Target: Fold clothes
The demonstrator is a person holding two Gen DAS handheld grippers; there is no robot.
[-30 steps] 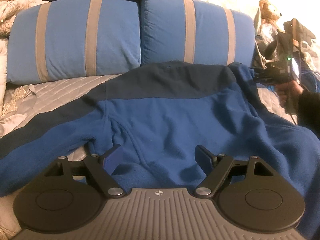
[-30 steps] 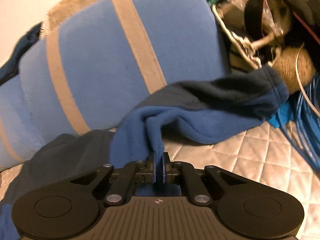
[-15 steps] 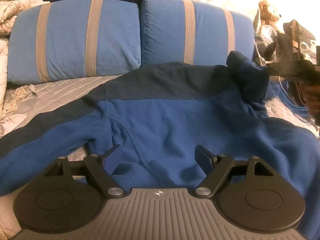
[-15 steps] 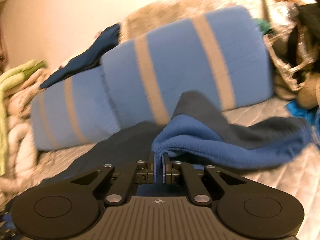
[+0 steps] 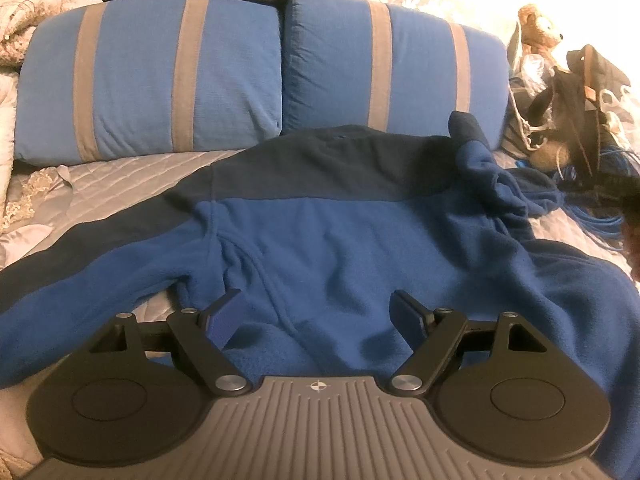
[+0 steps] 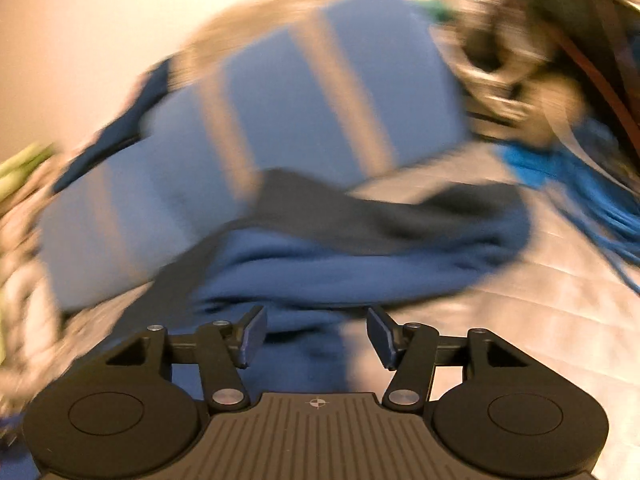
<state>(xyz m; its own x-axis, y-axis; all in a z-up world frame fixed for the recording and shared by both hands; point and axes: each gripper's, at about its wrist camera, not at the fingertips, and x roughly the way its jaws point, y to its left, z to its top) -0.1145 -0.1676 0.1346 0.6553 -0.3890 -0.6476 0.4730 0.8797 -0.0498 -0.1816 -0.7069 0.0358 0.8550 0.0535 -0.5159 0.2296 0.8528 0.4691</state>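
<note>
One right hand-held gripper (image 6: pixel 316 334) has released the fleece sleeve (image 6: pixel 360 256).

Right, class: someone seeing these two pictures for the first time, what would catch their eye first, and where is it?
A two-tone blue fleece top sprawls across the quilted bed, filling the middle of the left wrist view. Behind it two blue pillows with tan stripes stand side by side. In the blurred right wrist view, one sleeve lies bunched just ahead of the open right gripper.

I saw a grey quilted bed cover (image 5: pixel 120 172) carrying a two-tone blue fleece jacket (image 5: pixel 340 248), two blue tan-striped pillows (image 5: pixel 160 80), and tangled blue cords (image 5: pixel 596 220).
</note>
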